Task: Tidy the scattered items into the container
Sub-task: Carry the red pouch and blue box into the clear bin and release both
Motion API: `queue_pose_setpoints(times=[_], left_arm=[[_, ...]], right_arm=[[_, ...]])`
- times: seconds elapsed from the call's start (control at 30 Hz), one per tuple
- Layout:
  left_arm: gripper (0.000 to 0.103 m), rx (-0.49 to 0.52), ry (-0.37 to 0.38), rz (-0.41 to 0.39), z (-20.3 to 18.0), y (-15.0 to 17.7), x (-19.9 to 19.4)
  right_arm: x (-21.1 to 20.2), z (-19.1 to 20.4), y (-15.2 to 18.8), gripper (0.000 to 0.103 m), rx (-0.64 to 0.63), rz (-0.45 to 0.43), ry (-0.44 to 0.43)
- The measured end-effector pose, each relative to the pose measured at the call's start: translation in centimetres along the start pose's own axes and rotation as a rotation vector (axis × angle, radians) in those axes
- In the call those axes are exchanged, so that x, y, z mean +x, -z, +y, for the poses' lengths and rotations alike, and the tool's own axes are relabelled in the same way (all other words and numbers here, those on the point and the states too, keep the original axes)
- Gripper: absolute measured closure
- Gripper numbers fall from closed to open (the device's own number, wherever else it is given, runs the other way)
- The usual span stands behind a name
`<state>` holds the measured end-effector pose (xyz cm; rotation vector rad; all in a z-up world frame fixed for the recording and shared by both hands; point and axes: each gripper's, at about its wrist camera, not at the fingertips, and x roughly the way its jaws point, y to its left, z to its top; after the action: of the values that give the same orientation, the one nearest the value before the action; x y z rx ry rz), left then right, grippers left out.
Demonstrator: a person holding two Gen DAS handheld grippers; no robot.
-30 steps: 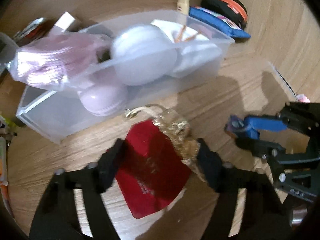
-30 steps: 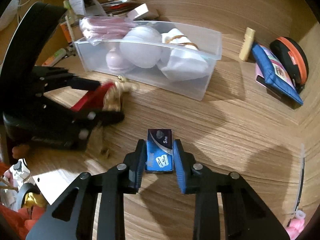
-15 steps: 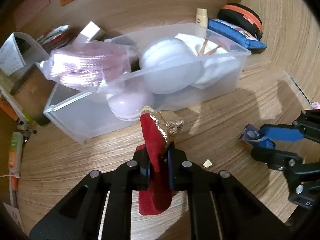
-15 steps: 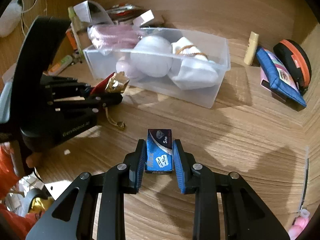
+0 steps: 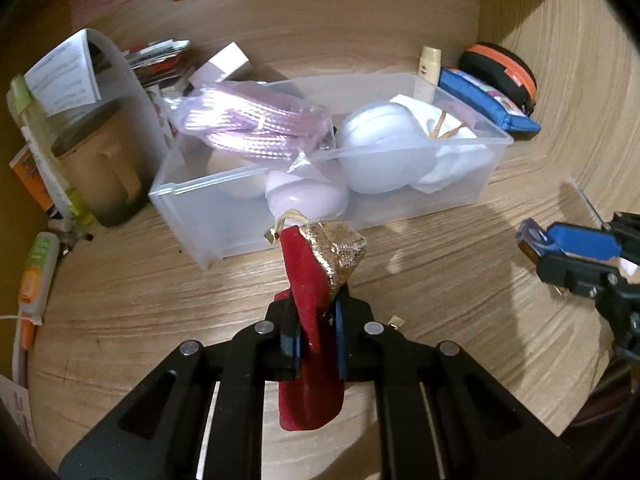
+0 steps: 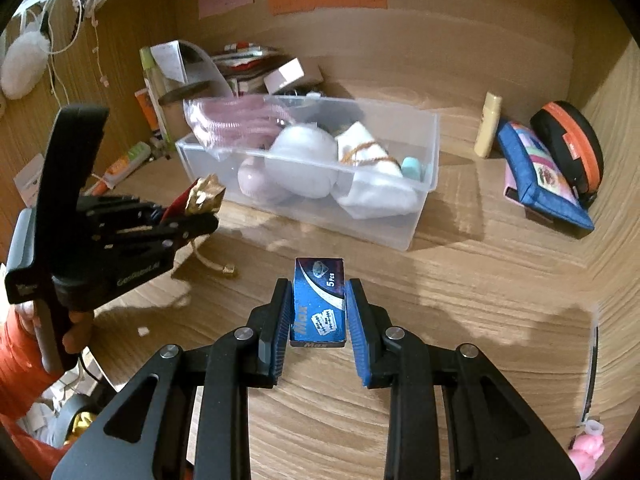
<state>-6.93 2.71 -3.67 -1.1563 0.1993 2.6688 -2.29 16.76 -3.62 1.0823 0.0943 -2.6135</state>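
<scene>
**Both claws loaded, the bin straight ahead**

The clear plastic storage bin (image 5: 460, 184) lies ahead of both claws on the wooden surface (image 6: 460, 300), its long axis running crosswise to their line of approach. The left claw (image 5: 312, 334) is clamped on a red velvet pouch with a gold glitter top (image 5: 310, 280); the pouch stands upright between the jaws, its gold end toward the bin, and hangs just short of the bin's near wall. A gold drawstring end trails from it down to the surface. The right claw (image 6: 319, 312) grips a small blue cardboard box (image 6: 319, 302) by its long sides, lifted off the surface, long axis pointing at the bin. Judging from both views, the left claw is nearer the bin, so its pouch looks likely to go in first; each load has to clear the near rim before release.

Counted: two claws, each holding one item; one bin. Inside it are one pink ribbed item in a clear bag (image 5: 252, 128), one large white rounded case (image 5: 384, 156), one pale lilac rounded case (image 5: 308, 200), one white bundle tied with gold cord (image 6: 372, 168) and one small teal object (image 6: 412, 167). Beyond the bin lie one cream-coloured tube (image 6: 488, 124), one blue zip pouch (image 6: 540, 172) and one black-and-orange round case (image 6: 568, 140).
</scene>
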Motion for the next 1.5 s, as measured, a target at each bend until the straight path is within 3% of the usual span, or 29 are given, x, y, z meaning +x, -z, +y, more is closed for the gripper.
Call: queue_pose_setpoints(times=[0.47,0.87,1.2,1.5], left_arm=[[0.091,-0.040,0.052,-0.090,1.1,-2.3,-5.2],[0.091,-0.047,0.073,-0.223,0.9,-5.4,-8.8],[0.091,-0.055,0.093,-0.251,1.3,-9.0,-8.2],[0.091,-0.096,0.123,-0.235,1.7,-12.2,-5.4]], right_arm=[[-3.0,0.7,-3.9,0.078,-0.018,-0.120,-0.003],[-4.4,-0.3,-6.5,0.078,-0.006,-0.201,0.003],[-3.4,-1.6,-9.2,0.078,0.033,-0.247,-0.017],[0.6,-2.5,-11.3,0.078,0.045,-0.212,-0.029]])
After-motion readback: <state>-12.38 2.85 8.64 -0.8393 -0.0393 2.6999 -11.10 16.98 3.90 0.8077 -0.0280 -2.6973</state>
